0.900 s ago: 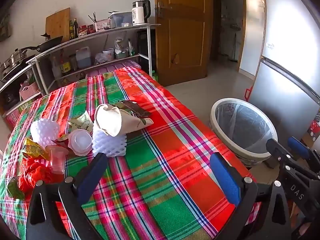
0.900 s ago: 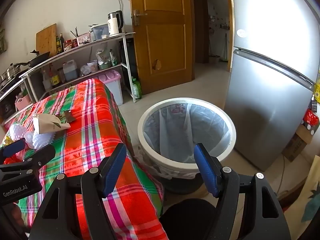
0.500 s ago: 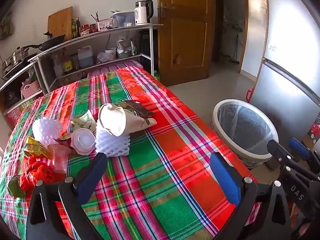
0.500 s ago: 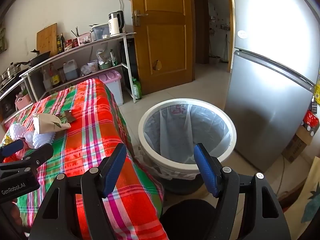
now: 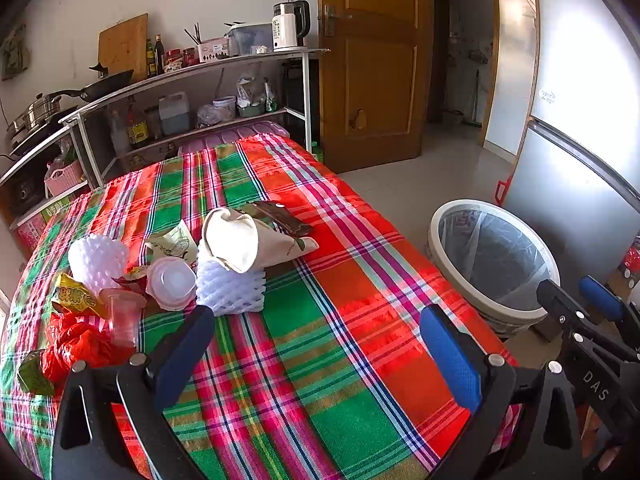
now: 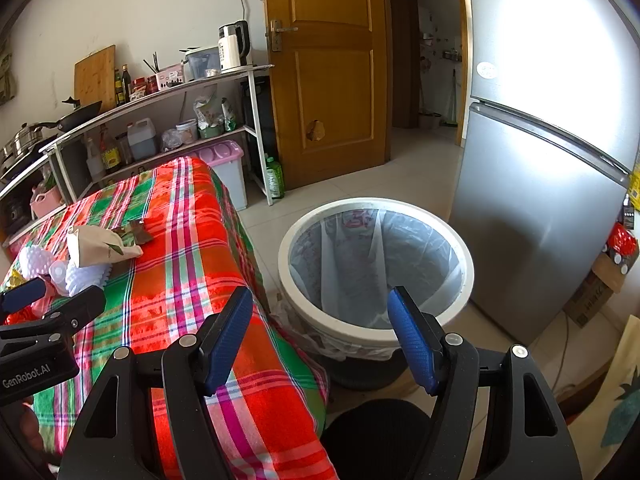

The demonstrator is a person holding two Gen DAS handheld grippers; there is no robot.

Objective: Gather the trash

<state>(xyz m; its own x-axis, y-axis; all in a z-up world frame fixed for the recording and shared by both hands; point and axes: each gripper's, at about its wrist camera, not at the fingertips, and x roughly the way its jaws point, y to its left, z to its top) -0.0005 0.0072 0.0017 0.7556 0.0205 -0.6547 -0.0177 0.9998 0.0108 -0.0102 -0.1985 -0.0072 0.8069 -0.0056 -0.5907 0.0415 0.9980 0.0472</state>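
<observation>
Trash lies in a pile on the plaid tablecloth (image 5: 340, 320): a beige paper bag (image 5: 248, 240), white foam nets (image 5: 230, 290), a plastic lid (image 5: 171, 282), a clear cup (image 5: 124, 316), a yellow wrapper (image 5: 74, 296) and red plastic (image 5: 76, 344). My left gripper (image 5: 316, 344) is open and empty above the table, short of the pile. My right gripper (image 6: 320, 328) is open and empty, near the lined white trash bin (image 6: 376, 264) on the floor right of the table. The bin also shows in the left wrist view (image 5: 492, 256).
A metal shelf rack (image 5: 192, 92) with bottles, a kettle and pans stands behind the table. A wooden door (image 6: 328, 68) is at the back and a silver fridge (image 6: 552, 168) stands right of the bin. A pink-lidded box (image 6: 228, 164) sits by the table's far end.
The left wrist view has shifted slightly; the pile sits a little farther right in it. Both grippers stay open and empty. The right gripper has barely moved.
</observation>
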